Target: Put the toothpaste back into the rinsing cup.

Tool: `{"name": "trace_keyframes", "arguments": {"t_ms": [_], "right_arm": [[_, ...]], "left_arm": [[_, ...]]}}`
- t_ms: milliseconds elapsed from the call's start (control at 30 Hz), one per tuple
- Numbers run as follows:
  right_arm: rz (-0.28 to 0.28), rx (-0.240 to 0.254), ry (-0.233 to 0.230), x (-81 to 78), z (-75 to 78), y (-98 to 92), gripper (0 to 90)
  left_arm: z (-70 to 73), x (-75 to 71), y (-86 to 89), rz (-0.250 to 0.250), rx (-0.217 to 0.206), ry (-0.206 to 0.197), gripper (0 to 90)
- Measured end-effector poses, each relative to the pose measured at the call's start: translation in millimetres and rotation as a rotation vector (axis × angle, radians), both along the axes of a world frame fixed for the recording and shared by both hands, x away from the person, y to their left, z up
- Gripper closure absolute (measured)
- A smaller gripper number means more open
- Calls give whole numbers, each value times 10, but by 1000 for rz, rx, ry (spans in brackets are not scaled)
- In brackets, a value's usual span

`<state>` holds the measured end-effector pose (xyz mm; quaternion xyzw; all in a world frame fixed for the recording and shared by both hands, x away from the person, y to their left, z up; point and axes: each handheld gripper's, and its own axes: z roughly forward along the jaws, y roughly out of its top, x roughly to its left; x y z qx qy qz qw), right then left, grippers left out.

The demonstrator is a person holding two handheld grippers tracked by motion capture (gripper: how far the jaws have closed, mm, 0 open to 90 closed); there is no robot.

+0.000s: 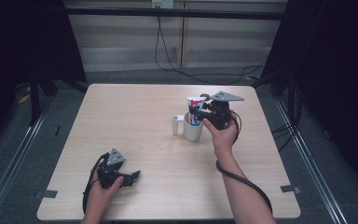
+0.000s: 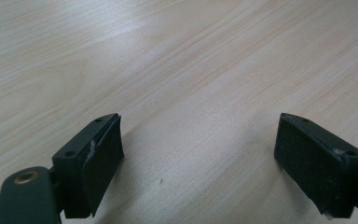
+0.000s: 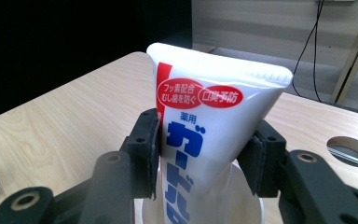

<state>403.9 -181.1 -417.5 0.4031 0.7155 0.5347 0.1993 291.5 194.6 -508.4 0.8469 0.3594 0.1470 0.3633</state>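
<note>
My right gripper (image 1: 196, 110) is over the far right part of the table (image 1: 135, 121), and its jaws are clamped on a toothpaste tube (image 1: 195, 106). In my right gripper view the two black pads press the tube (image 3: 205, 126) from both sides, just below its red labels. The tube stands upright with its crimped flat end on top and its lower end down inside a white cup (image 1: 192, 129), whose rim (image 3: 256, 205) shows just beneath my jaws. The cup stands on the table, and a small white cylinder (image 1: 175, 125) stands just left of it, joined to it by what looks like a handle. A round hole (image 3: 350, 150) in the tabletop shows to the right of the tube in my right gripper view.

My left gripper (image 1: 131, 178) lies low at the near left of the table, well apart from the cup, held in my left hand (image 1: 101, 190). Its jaws are spread wide with only bare wood (image 2: 191, 93) between them, gripping nothing.
</note>
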Motion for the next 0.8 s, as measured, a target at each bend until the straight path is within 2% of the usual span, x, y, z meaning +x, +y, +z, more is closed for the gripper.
{"name": "trace_keyframes", "arguments": {"t_ms": [800], "right_arm": [[5, -19, 12, -26, -103, 4, 522]], "left_arm": [[0, 0, 0, 0, 0, 0, 150]]}}
